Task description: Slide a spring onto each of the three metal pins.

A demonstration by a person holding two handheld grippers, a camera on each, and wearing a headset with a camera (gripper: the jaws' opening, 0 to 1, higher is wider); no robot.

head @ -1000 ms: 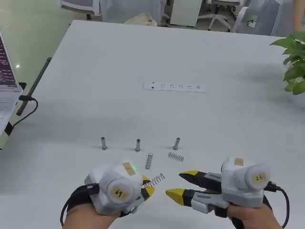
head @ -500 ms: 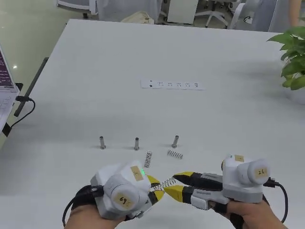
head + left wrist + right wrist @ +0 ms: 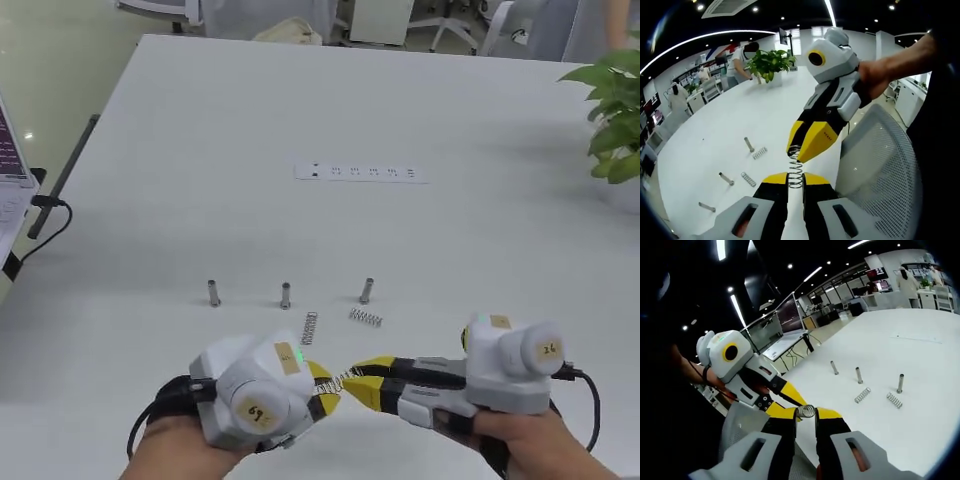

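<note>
I count three pins (image 3: 213,292) (image 3: 285,295) (image 3: 366,290), two springs (image 3: 309,328) (image 3: 366,318) lying on the one desk (image 3: 450,250) and a third spring (image 3: 340,377) off it, one left hand-held gripper (image 3: 325,390), one right hand-held gripper (image 3: 358,380), one power strip (image 3: 362,173) and one plant (image 3: 610,110).

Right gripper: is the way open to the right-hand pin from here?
Probably not yet. The right gripper and left gripper both pinch the held spring, tying them together. Otherwise the path looks open, bar a loose spring lying just before the right pin.
</note>
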